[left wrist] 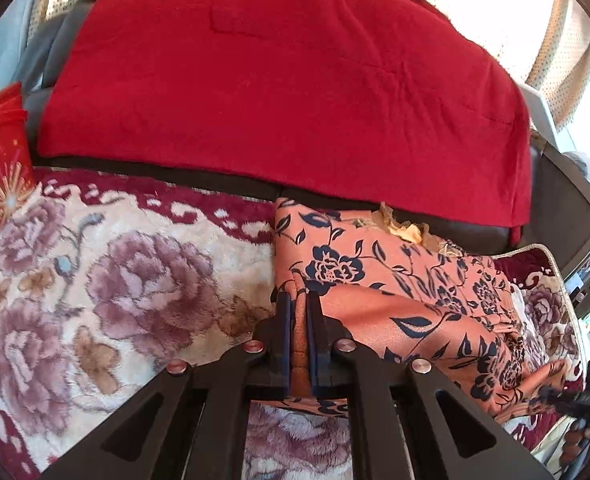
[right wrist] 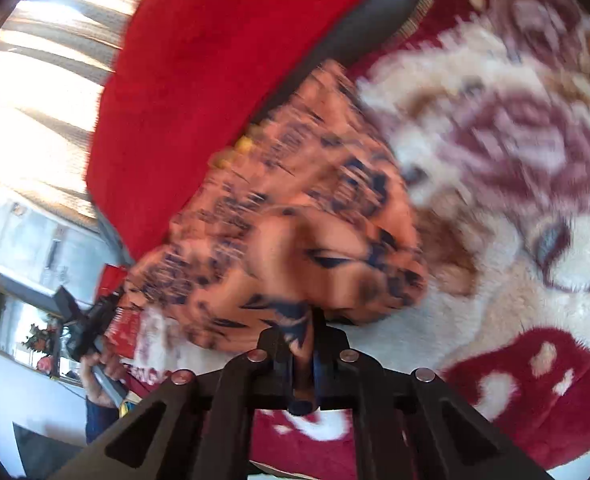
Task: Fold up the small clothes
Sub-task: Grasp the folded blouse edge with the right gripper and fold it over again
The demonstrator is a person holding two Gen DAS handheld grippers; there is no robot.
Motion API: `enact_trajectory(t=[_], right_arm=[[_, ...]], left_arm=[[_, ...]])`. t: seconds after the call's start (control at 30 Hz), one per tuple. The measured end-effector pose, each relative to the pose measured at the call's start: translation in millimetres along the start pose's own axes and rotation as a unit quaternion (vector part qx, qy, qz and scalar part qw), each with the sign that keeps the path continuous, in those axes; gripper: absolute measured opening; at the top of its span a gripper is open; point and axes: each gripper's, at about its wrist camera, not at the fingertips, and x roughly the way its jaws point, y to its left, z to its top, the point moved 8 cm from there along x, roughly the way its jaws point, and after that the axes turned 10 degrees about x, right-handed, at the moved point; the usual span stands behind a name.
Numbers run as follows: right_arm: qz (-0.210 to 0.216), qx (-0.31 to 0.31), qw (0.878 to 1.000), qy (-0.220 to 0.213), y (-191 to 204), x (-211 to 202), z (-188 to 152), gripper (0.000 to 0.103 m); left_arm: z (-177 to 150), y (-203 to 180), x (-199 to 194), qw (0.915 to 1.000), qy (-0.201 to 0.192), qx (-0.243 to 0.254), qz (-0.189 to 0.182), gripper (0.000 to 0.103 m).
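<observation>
Between the jaws of the left gripper: a pinched edge of the orange garment. Right gripper clamped on another edge. Garment lies on the floral blanket, below the red throw. Advice: keep both edges taut, lay corners matched.

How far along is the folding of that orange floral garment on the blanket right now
Early on. The orange floral garment lies rumpled on the floral blanket, with one layer already turned over. In hand: left gripper and right gripper are each shut on an edge. Left: flattening and finishing the folds.
</observation>
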Motion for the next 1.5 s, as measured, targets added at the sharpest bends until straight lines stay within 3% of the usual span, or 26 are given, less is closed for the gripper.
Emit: enact_trajectory(t=[0.17,0.27,0.37,0.4,0.47,0.5,0.53,0.57,0.6,0.67,0.77,0.87,1.0,1.2,1.27,1.37,1.4,1.43,1.47,1.5], right_arm=[[0.058,-0.005,0.997,-0.058,37.9,-33.4,35.0,0.006],[0.083,-0.003,0.993,-0.088,56.3,-29.5,92.7,0.006],[0.103,0.024,0.989,-0.106,67.0,0.9,162.7,0.006],[0.099,0.038,0.989,-0.101,61.9,22.4,187.0,0.007],[0.048,0.077,0.991,-0.094,34.3,68.3,219.8,0.013],[0.016,0.082,0.992,-0.093,19.9,86.3,226.9,0.027],[-0.006,0.08,0.992,-0.093,9.7,96.4,227.7,0.038],[-0.021,0.081,0.991,-0.1,1.2,98.9,222.7,0.06],[-0.016,0.086,0.99,-0.108,-2.4,93.7,212.9,0.063],[-0.006,0.073,0.991,-0.114,-3.5,76.3,185.5,0.066],[-0.024,0.031,0.992,-0.118,-0.7,47.3,133.2,0.068],[-0.018,0.023,0.995,-0.091,-1.7,35.5,81.0,0.069],[-0.003,0.025,0.999,-0.033,1.1,65.3,28.8,0.069],[-0.011,0.093,0.994,-0.054,0.1,113.8,45.3,0.069],[-0.003,0.115,0.991,-0.065,4.3,118.0,53.0,0.069],[-0.009,0.134,0.987,-0.084,2.5,128.3,67.3,0.069],[-0.014,0.136,0.986,-0.091,3.3,131.7,74.0,0.063],[-0.023,0.128,0.987,-0.095,5.6,135.7,79.6,0.056],[-0.036,0.116,0.988,-0.093,7.0,141.6,84.4,0.029],[-0.042,0.115,0.988,-0.089,8.3,143.2,87.3,0.021]], left_arm=[[19.0,-11.3,-27.1,0.9988,-0.033,0.037,-0.005,0.007],[48.2,-7.4,-13.5,0.9989,-0.039,0.02,-0.018,0.007],[82.7,8.9,31.7,0.9993,-0.037,0.002,0.003,0.007],[86.6,18.4,61.6,0.9998,-0.01,-0.017,0.003,0.008],[79.6,38.6,116.8,0.9976,0.046,-0.042,0.029,0.013],[69.2,51.2,142.8,0.9941,0.077,-0.047,0.06,0.029],[56.6,61.5,160.0,0.9899,0.106,-0.049,0.08,0.04],[47.2,69.0,163.2,0.9872,0.118,-0.055,0.093,0.04],[43.2,72.9,157.5,0.9879,0.109,-0.062,0.091,0.04],[37.1,80.2,130.8,0.9914,0.067,-0.075,0.083,0.05],[18.3,89.0,68.4,0.9901,0.005,-0.085,0.111,0.064],[-16.9,69.1,36.4,0.9934,0.008,-0.095,0.063,0.07],[-59.0,29.5,38.9,0.9928,0.035,-0.115,0.001,0.074],[-71.7,1.9,88.1,0.9827,0.076,-0.168,-0.015,0.075],[-68.8,3.6,96.7,0.9808,0.065,-0.184,-0.005,0.082],[-55.8,8.1,107.1,0.9773,0.048,-0.206,0.005,0.084],[-51.9,9.2,112.7,0.9765,0.051,-0.209,0.006,0.08],[-47.3,10.4,120.1,0.9771,0.056,-0.205,0.005,0.056],[-42.4,5.5,125.3,0.9788,0.061,-0.195,-0.009,0.037],[-35.8,-0.5,129.5,0.9796,0.074,-0.186,-0.021,0.028]])
